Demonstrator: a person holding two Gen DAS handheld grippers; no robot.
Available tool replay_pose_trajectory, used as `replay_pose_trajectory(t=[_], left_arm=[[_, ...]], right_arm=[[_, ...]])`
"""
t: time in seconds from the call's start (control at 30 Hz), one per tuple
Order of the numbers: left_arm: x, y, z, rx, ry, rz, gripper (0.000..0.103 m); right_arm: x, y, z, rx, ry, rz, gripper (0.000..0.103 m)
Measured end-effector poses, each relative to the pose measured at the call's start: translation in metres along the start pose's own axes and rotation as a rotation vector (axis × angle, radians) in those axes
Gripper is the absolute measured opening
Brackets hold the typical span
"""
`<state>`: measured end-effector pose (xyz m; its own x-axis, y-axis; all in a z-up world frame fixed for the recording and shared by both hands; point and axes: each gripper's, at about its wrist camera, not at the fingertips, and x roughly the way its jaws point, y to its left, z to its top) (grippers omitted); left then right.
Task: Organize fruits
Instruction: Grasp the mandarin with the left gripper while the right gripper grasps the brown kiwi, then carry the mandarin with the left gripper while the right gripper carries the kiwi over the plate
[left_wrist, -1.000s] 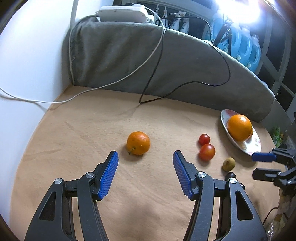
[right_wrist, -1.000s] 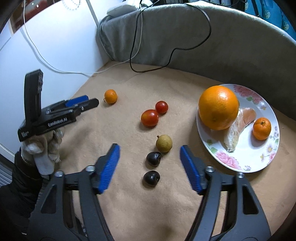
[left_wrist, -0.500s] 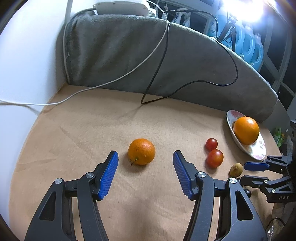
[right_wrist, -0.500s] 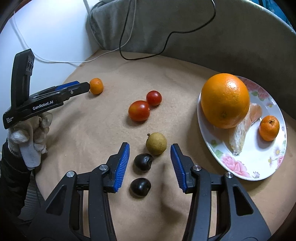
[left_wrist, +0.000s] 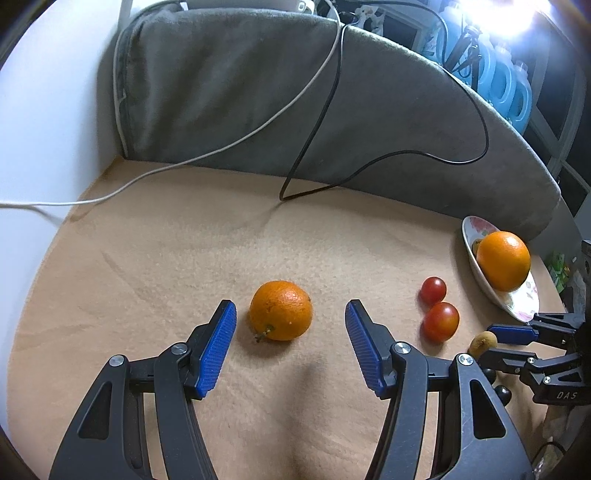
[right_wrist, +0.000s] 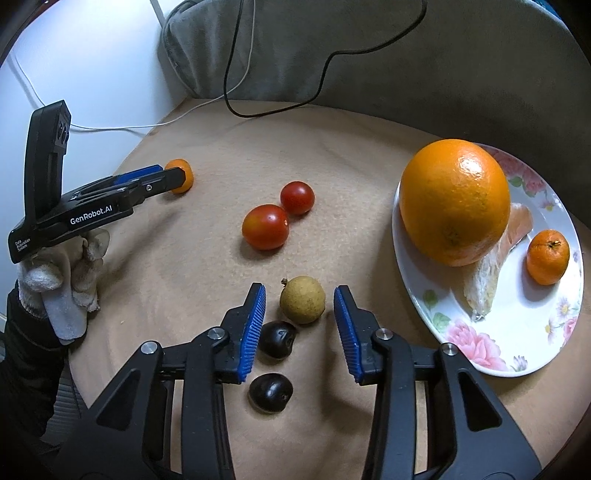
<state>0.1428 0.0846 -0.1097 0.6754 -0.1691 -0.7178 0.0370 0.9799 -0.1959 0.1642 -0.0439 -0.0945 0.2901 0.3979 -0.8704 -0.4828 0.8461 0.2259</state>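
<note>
Now your right gripper (right_wrist: 299, 328) has narrowed, jaws closing around the untouched longan (right_wrist: 302, 300); your left gripper (left_wrist: 290, 347), half-wide, flanks the mandarin (left_wrist: 280, 310).

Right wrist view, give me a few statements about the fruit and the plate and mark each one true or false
1. The big orange sits on the flowered plate. True.
2. Two dark plums lie on the plate. False: the two dark plums lie on the tan cloth, near the right gripper.
3. The right gripper is clamped on a tomato. False: its jaws are closing with the small yellow-brown fruit between them, pads not yet touching it.
4. The two tomatoes lie off the plate, side by side. True.
5. A small tangerine shares the plate with a peeled segment. True.
</note>
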Motion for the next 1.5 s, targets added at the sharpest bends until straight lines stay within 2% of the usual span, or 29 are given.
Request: replay_pose_trajectory(t=[0.23,0.4,0.5,0.93,1.3,1.5], left_arm=[[0.009,0.005,0.001,-0.026,0.020,-0.005,0.053],[0.014,0.006,0.000,-0.033,0.034,0.001,0.039],[0.015,0.006,0.000,-0.032,0.036,0.001,0.036],[0.005,0.002,0.000,-0.030,0.010,0.008,0.035],[-0.025,-0.028,-0.002,0.004,-0.040,-0.057,0.035],[-0.034,-0.055,-0.005,0.036,-0.055,-0.098,0.035]], right_arm=[[0.002,-0.002,-0.001,0.007,0.006,0.002,0.035],[0.005,-0.002,-0.002,0.002,0.011,0.009,0.030],[0.005,0.000,-0.002,0.000,0.008,0.012,0.027],[-0.015,-0.011,-0.009,0.050,-0.074,0.060,0.027],[-0.052,-0.027,-0.021,0.106,-0.178,0.073,0.027],[-0.072,-0.041,-0.025,0.116,-0.216,0.042,0.027]])
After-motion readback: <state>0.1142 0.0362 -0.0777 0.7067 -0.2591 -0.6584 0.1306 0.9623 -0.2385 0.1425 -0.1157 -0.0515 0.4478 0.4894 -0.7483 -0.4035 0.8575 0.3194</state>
